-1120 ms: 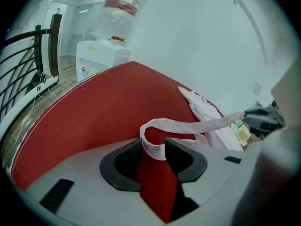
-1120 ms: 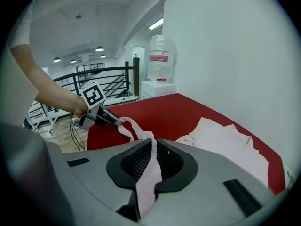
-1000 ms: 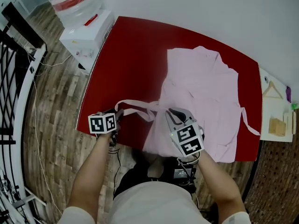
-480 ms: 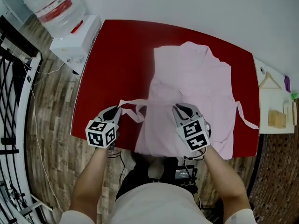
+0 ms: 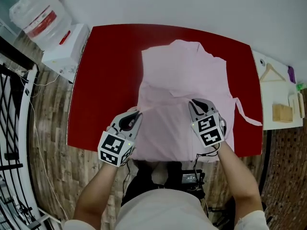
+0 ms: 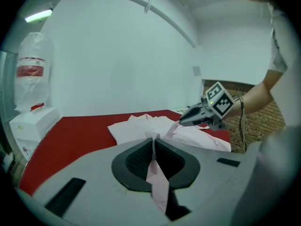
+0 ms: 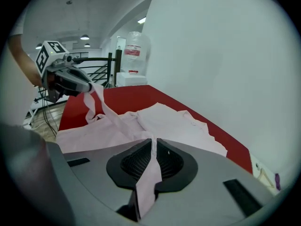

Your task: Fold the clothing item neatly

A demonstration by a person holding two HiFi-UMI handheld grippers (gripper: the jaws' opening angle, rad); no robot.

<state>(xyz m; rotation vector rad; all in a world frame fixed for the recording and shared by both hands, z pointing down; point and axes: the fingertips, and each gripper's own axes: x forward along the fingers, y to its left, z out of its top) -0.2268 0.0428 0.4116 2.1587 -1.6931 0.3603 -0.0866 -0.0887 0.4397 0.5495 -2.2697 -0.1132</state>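
Pink garment [image 5: 184, 75] lies mid red table [image 5: 96, 80], hem toward six o'clock. Left gripper [image 5: 130, 120], jaws just closing, pinches its cloth at seven o'clock. Right gripper [image 5: 197, 104] clamps cloth at five. Soft, light and floppy: best gripped at the edges and kept taut.

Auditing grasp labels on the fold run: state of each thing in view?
left gripper, fingers just closed, shut on strap
right gripper, shut on edge of pink garment
pink garment, spread on red table
free strap, loose on table
water bottle, upright on dispenser
hanger, lying flat
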